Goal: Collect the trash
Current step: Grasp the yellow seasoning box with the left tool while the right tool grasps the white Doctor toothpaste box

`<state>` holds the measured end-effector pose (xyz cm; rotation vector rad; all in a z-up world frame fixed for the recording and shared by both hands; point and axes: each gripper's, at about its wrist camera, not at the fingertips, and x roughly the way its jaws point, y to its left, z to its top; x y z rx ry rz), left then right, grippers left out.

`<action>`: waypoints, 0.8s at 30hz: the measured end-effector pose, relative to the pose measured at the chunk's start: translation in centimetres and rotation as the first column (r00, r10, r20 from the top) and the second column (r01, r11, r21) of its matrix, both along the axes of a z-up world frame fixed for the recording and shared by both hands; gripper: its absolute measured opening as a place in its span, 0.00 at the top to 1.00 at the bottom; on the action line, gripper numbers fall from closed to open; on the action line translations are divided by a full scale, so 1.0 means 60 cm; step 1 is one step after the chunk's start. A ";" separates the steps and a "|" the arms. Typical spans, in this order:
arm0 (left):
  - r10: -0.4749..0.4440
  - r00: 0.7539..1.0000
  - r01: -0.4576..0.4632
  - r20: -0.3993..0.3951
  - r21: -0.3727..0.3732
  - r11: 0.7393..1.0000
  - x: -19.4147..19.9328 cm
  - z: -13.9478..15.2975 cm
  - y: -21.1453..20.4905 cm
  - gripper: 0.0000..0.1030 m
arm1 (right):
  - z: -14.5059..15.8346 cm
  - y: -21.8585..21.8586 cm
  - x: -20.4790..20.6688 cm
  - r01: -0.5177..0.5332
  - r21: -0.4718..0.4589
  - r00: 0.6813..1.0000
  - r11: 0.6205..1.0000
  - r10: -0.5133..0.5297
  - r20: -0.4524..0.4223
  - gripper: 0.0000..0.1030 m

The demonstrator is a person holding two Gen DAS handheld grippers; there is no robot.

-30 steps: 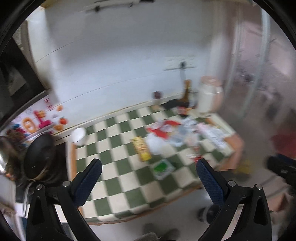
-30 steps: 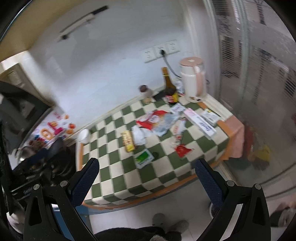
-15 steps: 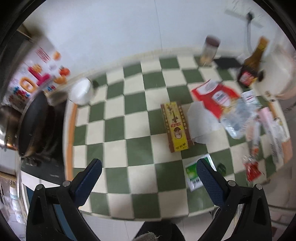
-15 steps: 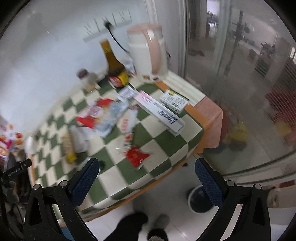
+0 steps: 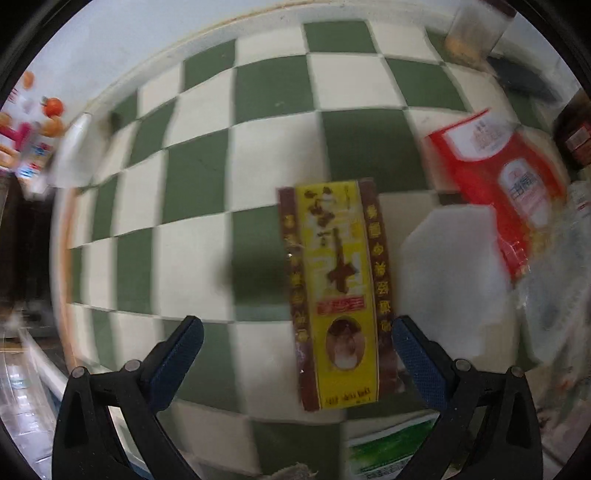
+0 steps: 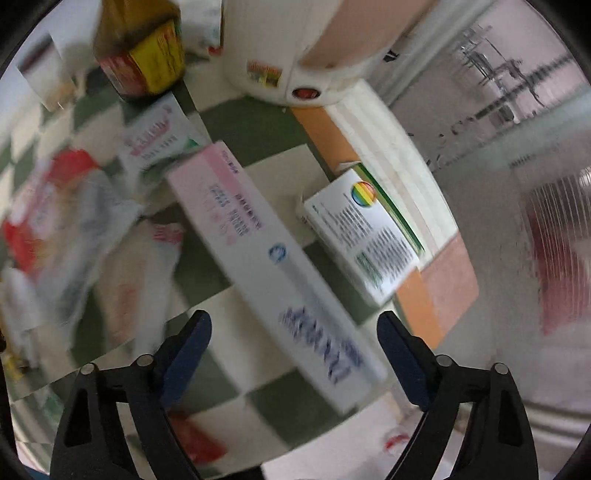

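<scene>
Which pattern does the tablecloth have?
The tablecloth has green and cream checks, clearest in the left wrist view.

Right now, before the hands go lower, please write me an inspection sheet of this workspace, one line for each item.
Surface: green and cream checked tablecloth, orange edging at the rim.
Job's things: yellow and brown flat packet; red and white wrapper; long pink and white box; small white box with rainbow dot; crumpled wrappers, blurred.
Clutter: brown bottle, white and pink appliance, jar.
Grippers: left hand-held gripper open over the yellow packet; right hand-held gripper open over the long box, jaws just been closing, not pressing it.
Cables: nothing seen.
Surroundings: white wall; glass partition.
</scene>
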<state>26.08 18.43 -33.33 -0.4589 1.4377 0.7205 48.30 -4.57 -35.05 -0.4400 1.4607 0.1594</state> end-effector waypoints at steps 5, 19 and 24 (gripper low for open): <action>-0.007 1.000 0.006 -0.014 -0.105 0.994 0.005 -0.021 -0.009 0.00 | -0.025 0.009 0.010 0.008 -0.040 1.000 0.999 -0.009 -0.025 0.32; -0.131 0.990 0.137 0.059 -0.124 0.983 -0.031 0.019 0.028 0.43 | -0.023 0.004 -0.038 0.086 0.138 0.976 0.987 -0.056 -0.212 0.50; -0.131 0.987 0.148 0.089 -0.223 0.963 -0.046 0.000 0.037 0.34 | -0.028 -0.021 -0.088 0.128 0.188 0.954 0.974 -0.069 -0.291 0.40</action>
